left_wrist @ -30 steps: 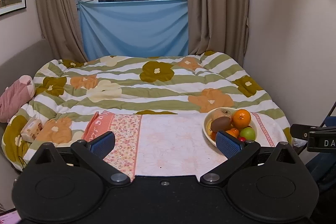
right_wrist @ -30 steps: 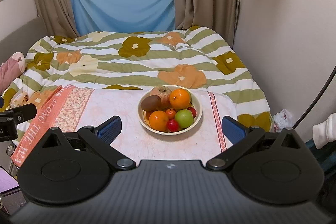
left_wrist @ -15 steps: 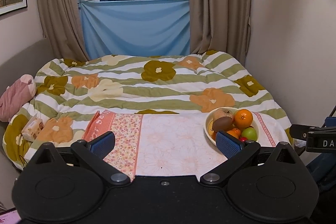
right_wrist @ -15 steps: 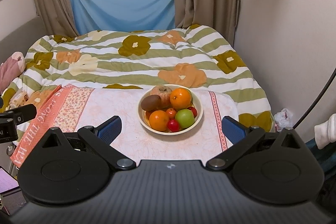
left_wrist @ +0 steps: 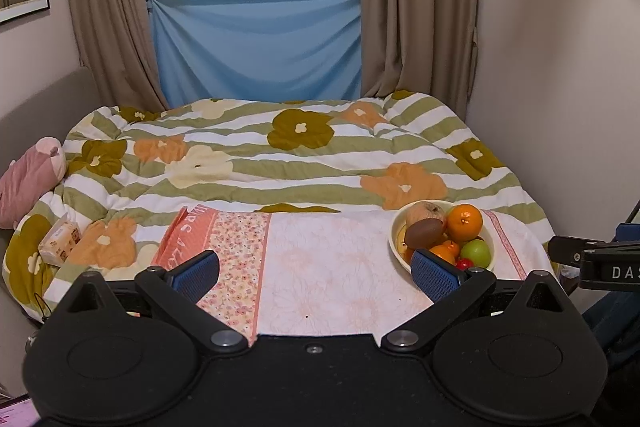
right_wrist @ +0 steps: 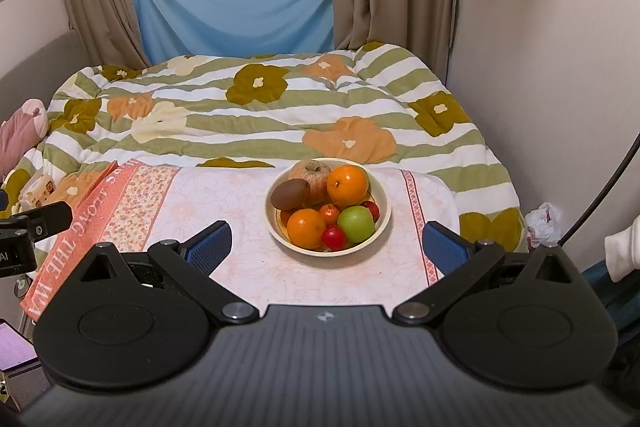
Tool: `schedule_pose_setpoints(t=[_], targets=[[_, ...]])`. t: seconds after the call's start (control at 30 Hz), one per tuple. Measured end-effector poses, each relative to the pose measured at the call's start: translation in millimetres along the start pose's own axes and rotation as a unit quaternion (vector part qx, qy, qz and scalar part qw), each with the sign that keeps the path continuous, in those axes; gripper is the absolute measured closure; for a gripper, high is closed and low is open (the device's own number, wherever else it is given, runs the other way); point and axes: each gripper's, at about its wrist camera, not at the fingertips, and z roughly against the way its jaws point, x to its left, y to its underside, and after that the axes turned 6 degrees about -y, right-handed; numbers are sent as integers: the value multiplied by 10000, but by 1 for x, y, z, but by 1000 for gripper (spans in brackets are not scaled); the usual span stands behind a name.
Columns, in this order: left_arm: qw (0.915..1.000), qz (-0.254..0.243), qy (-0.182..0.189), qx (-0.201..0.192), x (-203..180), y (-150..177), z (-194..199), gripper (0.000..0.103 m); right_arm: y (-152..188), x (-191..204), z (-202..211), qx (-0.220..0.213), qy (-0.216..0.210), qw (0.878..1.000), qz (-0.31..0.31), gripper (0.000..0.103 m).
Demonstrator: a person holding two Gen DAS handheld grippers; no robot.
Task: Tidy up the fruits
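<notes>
Fruit (right_wrist: 328, 205) sits piled in bowl (right_wrist: 380, 223) on cloth-covered counter (right_wrist: 248, 259) w/ both tongs, left (left_wrist: 316, 269) & right (right_wrist: 326, 247), spread wide, empty, prob. poised short of it.

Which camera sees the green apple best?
The right wrist view: the green apple sits in plain sight near the front of the bowl. The left wrist view shows it off to the right, right behind a blue fingertip.
</notes>
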Motion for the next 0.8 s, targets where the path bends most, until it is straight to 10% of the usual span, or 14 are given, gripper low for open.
schedule_pose_setpoints(t=[0.8], targets=[[10000, 19, -49, -48, 3, -1, -3, 0, -4, 0, -5, 25, -10, 10000, -18, 0]])
